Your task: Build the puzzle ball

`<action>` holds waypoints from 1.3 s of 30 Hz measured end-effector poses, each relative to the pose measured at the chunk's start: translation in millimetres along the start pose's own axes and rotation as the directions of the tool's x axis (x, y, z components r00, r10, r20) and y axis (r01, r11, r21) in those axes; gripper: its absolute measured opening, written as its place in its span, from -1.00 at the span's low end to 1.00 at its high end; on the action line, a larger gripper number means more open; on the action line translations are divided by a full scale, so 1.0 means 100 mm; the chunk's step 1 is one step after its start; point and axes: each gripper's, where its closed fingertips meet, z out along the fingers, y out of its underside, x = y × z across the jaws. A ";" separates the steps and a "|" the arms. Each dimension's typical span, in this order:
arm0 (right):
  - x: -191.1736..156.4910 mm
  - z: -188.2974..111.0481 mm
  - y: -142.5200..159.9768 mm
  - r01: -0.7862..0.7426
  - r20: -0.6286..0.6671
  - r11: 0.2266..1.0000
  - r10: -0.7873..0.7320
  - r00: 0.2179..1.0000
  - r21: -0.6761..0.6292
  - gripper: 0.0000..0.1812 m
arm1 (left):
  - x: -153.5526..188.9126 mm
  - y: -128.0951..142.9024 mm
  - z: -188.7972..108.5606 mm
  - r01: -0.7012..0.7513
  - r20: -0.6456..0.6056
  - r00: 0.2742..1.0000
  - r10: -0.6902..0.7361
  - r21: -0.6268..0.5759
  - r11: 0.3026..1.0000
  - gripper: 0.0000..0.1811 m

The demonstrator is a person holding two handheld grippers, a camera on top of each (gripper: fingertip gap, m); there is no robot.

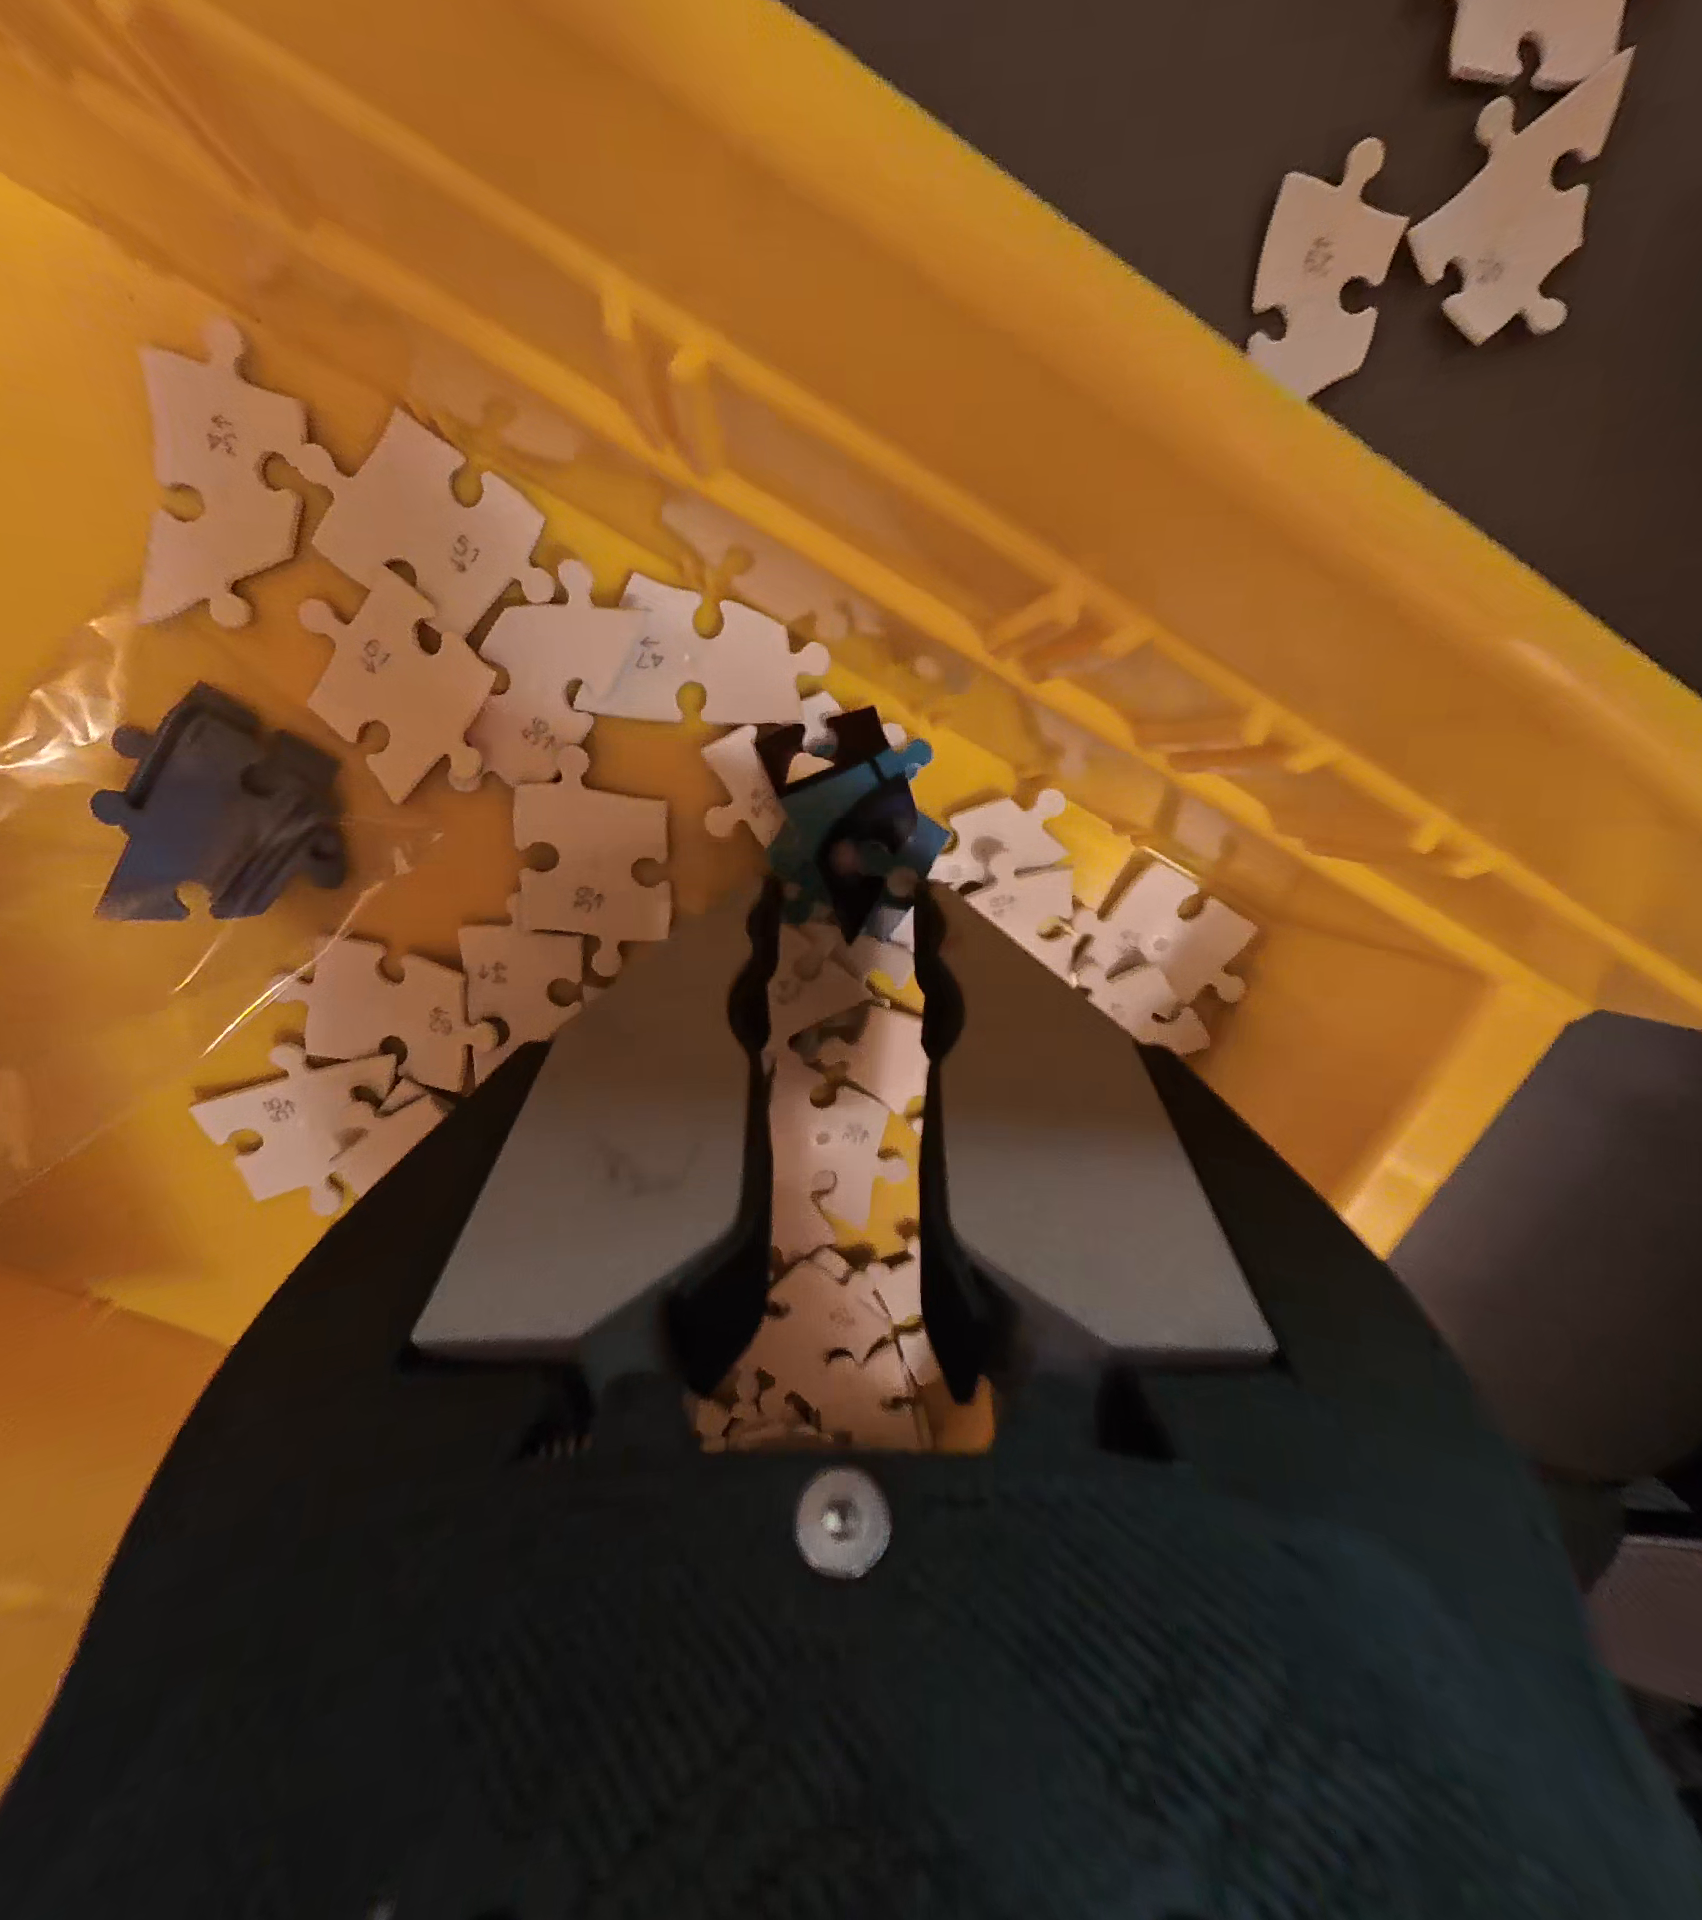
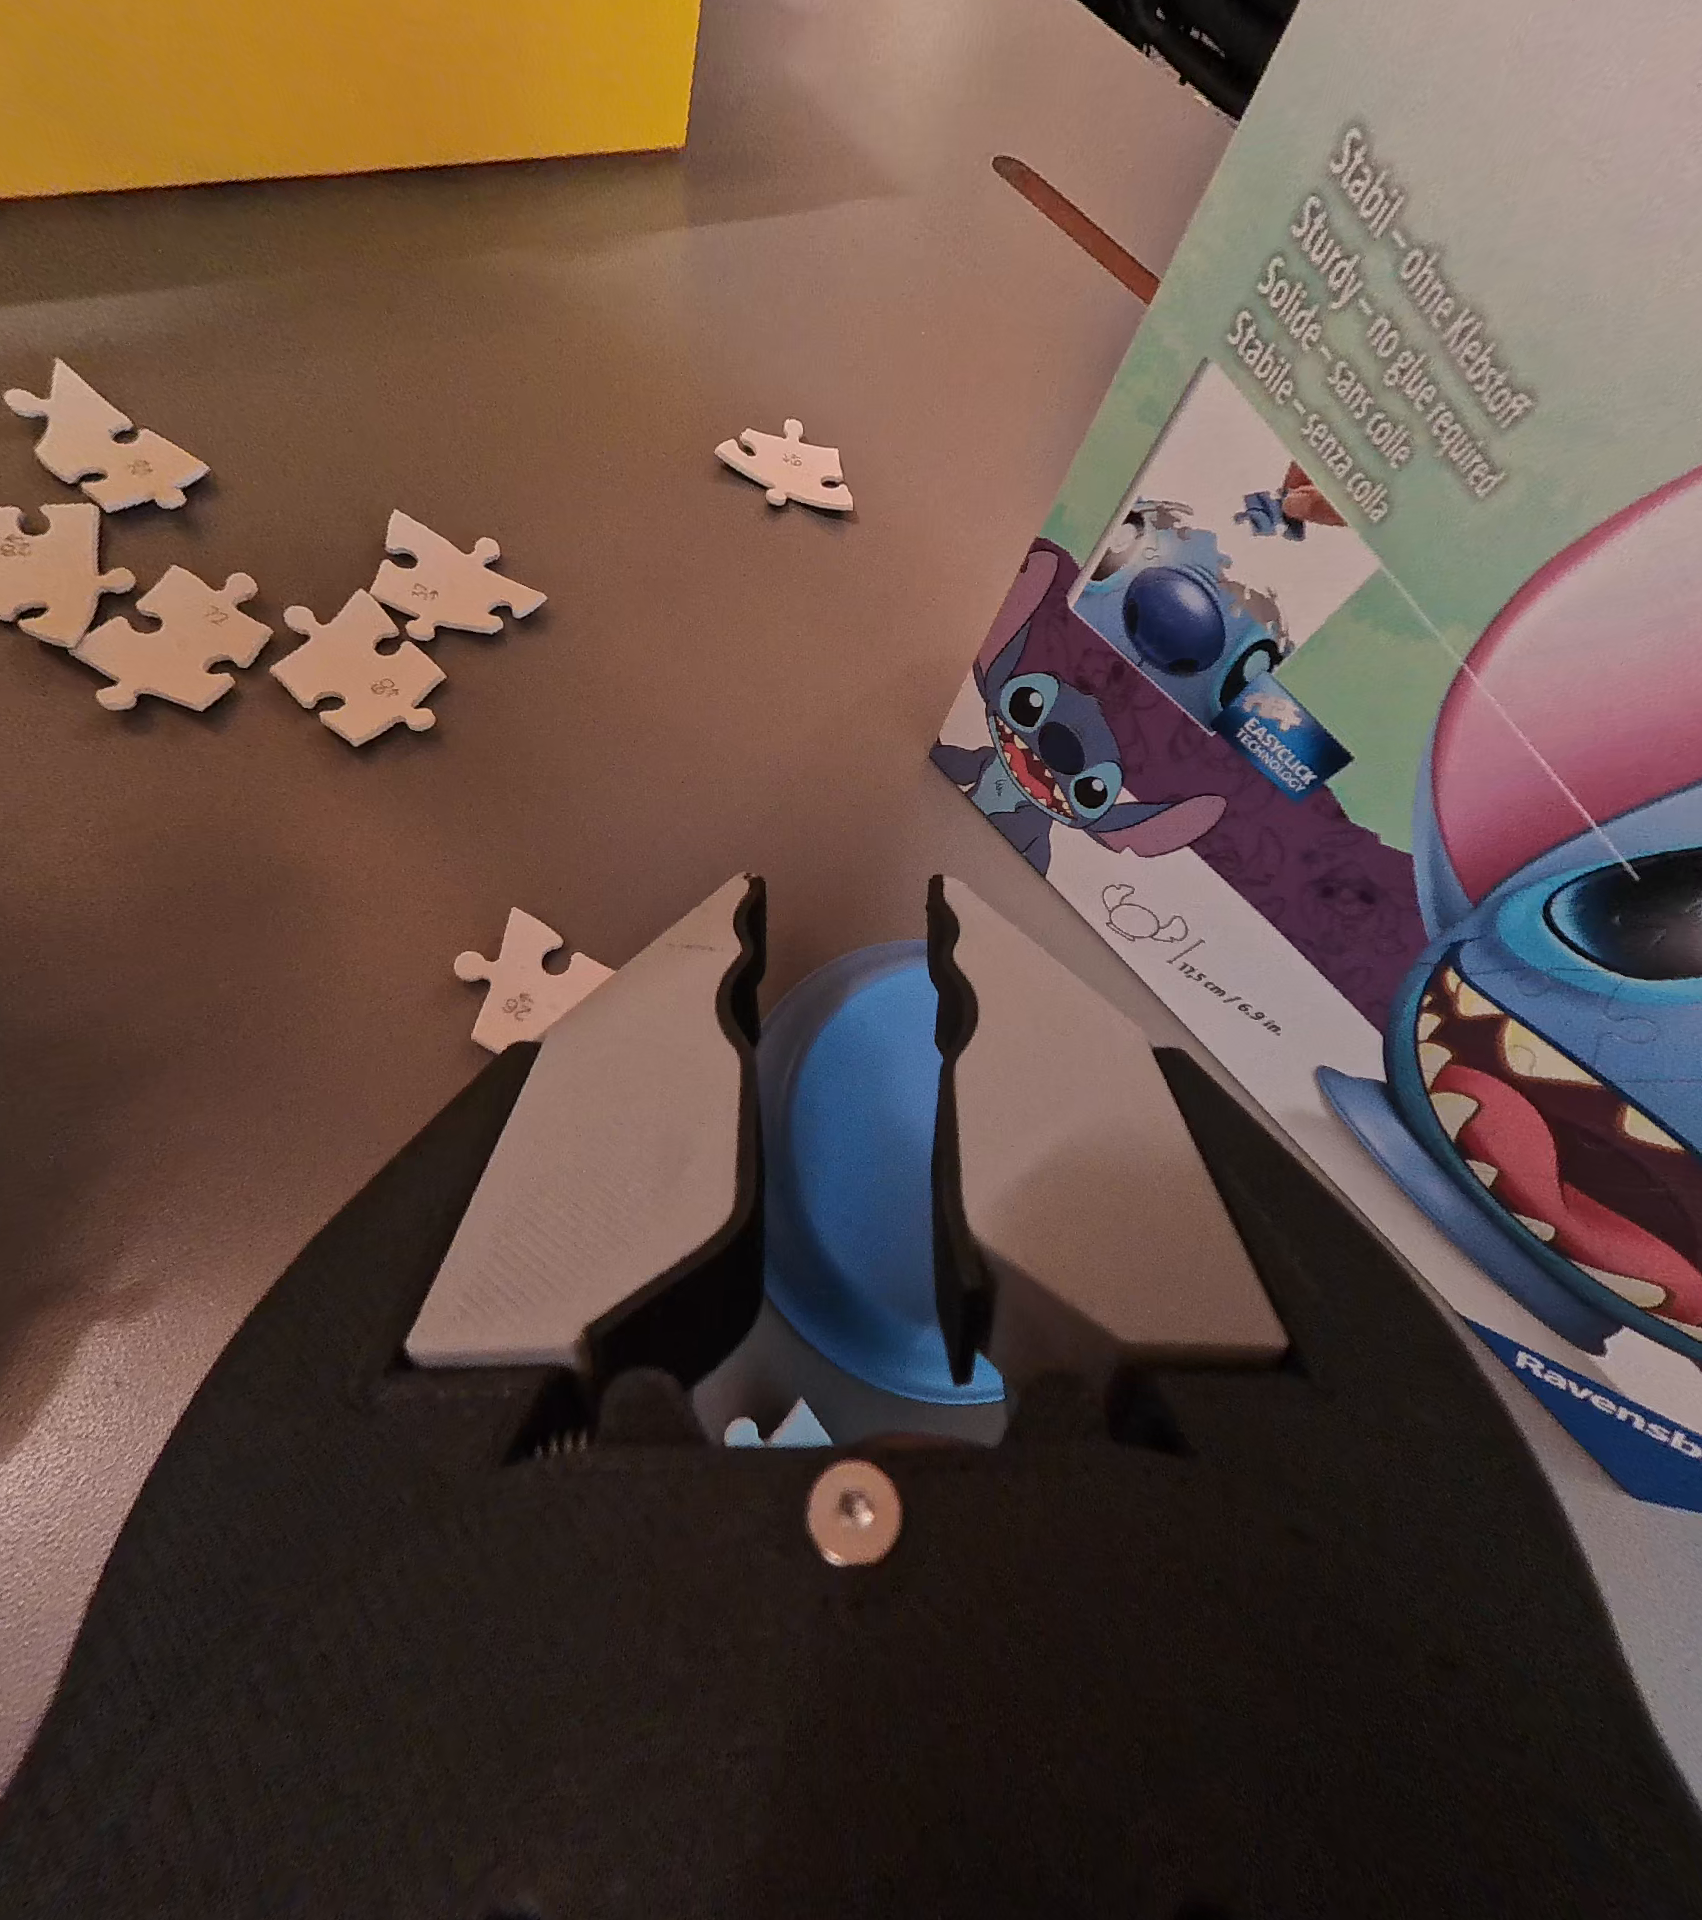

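Note:
My left gripper [image 1: 849,896] is over the yellow bin [image 1: 930,343] and shut on a dark blue puzzle piece [image 1: 852,821], which it holds tilted at its fingertips above the loose pieces. Several white, face-down puzzle pieces [image 1: 587,862] lie in the bin, partly on a clear plastic bag [image 1: 99,810], along with one dark face-up piece [image 1: 223,805]. My right gripper [image 2: 847,904] hovers low over the table with its jaws apart. A blue plastic part [image 2: 847,1143] lies under and between its fingers, and I see no grip on it.
Several white pieces [image 2: 172,634] lie on the grey table [image 2: 618,312], one [image 2: 787,464] apart and one [image 2: 520,982] by my right gripper's left finger. The puzzle box [image 2: 1449,675] lies at the right. More pieces [image 1: 1491,239] lie outside the bin. The bin's wall [image 2: 286,94] is far left. Tip to tip, the grippers are about 30 centimetres apart.

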 end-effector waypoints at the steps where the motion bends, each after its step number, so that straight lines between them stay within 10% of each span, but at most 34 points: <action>1: 0.00 0.00 0.00 0.000 0.000 1.000 0.000 1.000 0.000 -0.70 | 0.00 0.00 -0.01 0.003 -0.007 1.000 -0.003 0.002 1.000 -0.74; 15: 0.00 0.01 0.01 0.000 0.002 1.000 0.000 1.000 -0.005 -0.70 | -0.10 -0.32 -0.47 0.299 -0.283 0.933 -0.224 0.258 0.919 -0.75; 28: 0.00 0.01 0.02 -0.002 0.004 1.000 0.002 1.000 -0.012 -0.70 | -0.27 -0.42 -0.34 0.495 -0.339 0.849 -0.404 0.249 0.832 -0.75; 35: 0.00 0.01 0.01 0.000 0.004 1.000 0.000 1.000 -0.011 -0.70 | -0.25 -0.37 -0.46 0.397 -0.271 0.905 -0.329 0.259 0.880 -0.75; 39: -0.01 0.01 0.01 0.001 0.004 1.000 -0.001 1.000 -0.010 -0.70 | -0.41 -0.14 -0.45 0.110 0.100 0.987 -0.128 0.165 0.980 -0.75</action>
